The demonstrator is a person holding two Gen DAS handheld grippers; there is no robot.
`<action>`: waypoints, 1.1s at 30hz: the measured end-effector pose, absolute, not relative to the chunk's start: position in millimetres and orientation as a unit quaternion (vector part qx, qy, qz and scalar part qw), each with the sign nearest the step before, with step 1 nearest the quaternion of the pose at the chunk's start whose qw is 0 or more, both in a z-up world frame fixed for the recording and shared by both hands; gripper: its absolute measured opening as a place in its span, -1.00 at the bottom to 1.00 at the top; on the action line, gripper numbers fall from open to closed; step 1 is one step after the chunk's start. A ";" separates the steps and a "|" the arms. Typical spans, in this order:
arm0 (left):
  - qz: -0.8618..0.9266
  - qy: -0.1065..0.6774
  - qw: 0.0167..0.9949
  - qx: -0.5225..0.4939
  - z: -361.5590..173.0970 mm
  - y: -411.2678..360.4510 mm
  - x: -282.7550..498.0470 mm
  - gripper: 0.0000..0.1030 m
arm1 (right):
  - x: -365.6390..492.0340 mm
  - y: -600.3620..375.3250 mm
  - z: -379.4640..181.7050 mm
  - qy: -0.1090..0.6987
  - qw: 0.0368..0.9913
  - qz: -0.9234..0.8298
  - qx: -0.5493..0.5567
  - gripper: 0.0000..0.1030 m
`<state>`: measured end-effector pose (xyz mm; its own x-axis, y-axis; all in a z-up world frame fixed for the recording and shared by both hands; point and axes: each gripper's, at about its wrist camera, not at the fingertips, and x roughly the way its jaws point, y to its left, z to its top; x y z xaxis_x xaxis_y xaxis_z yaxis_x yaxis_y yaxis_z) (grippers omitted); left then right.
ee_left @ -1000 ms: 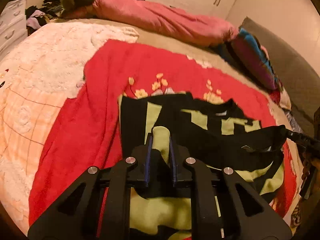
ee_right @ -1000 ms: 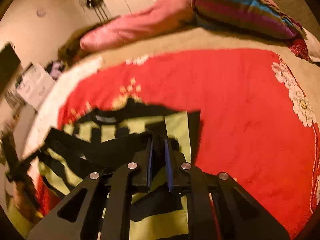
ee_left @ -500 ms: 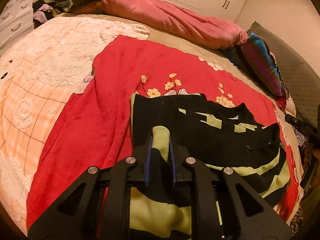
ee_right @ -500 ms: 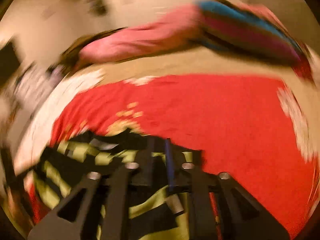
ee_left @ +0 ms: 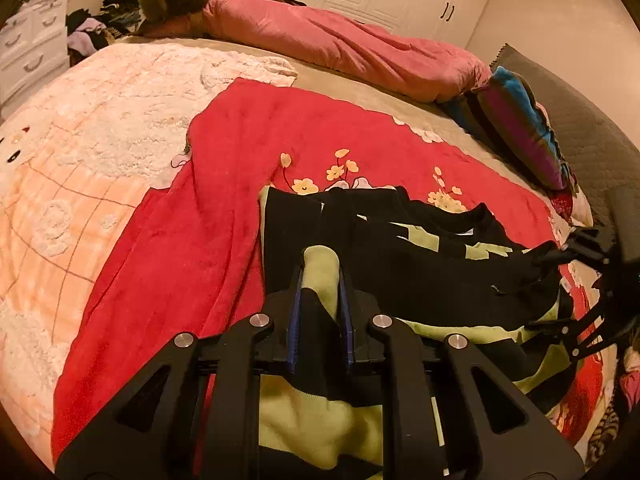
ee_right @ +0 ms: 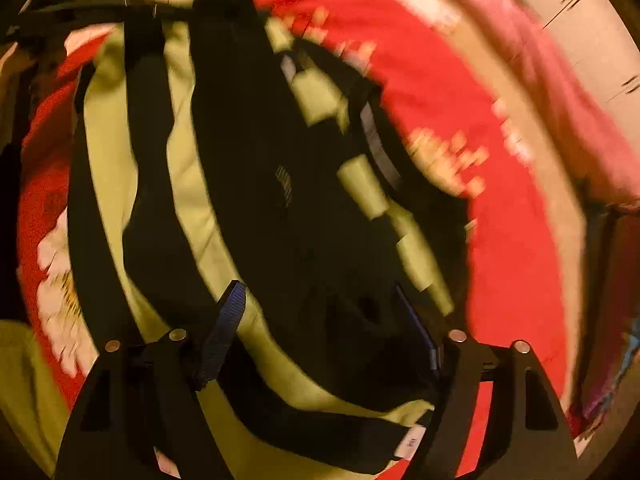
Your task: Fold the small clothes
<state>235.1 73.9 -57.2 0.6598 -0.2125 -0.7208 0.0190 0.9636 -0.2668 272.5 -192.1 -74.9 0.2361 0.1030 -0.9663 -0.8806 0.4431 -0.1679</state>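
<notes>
A black and yellow-green striped garment (ee_left: 420, 276) lies folded over on the red flowered blanket (ee_left: 224, 220). My left gripper (ee_left: 320, 276) is shut on a yellow-green fold at the garment's near edge. In the blurred right wrist view, my right gripper (ee_right: 320, 290) points steeply down over the garment (ee_right: 248, 128). Its jaws are opening, and the blue pads (ee_right: 230, 320) stand wide apart. Cloth lies below the gap, but neither pad presses on it. The right gripper's black frame also shows at the right edge of the left wrist view, beside the garment's far side.
A peach and white fleece blanket (ee_left: 80, 152) covers the left of the bed. A pink duvet (ee_left: 340, 44) lies along the far side, with a striped pillow (ee_left: 520, 128) at the right. A white dresser (ee_left: 32, 40) with piled clothes stands at the far left.
My right gripper has let go of the garment, rolled over and swung down above it with jaws spreading. The garment's lifted half has dropped flat onto the rest. The left gripper keeps its grip.
</notes>
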 end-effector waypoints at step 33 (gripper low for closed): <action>-0.064 0.404 0.904 -0.123 -62.5 76.7 230.0 -0.76 | 289.2 -348.3 -71.4 0.456 0.868 0.185 0.068 -0.03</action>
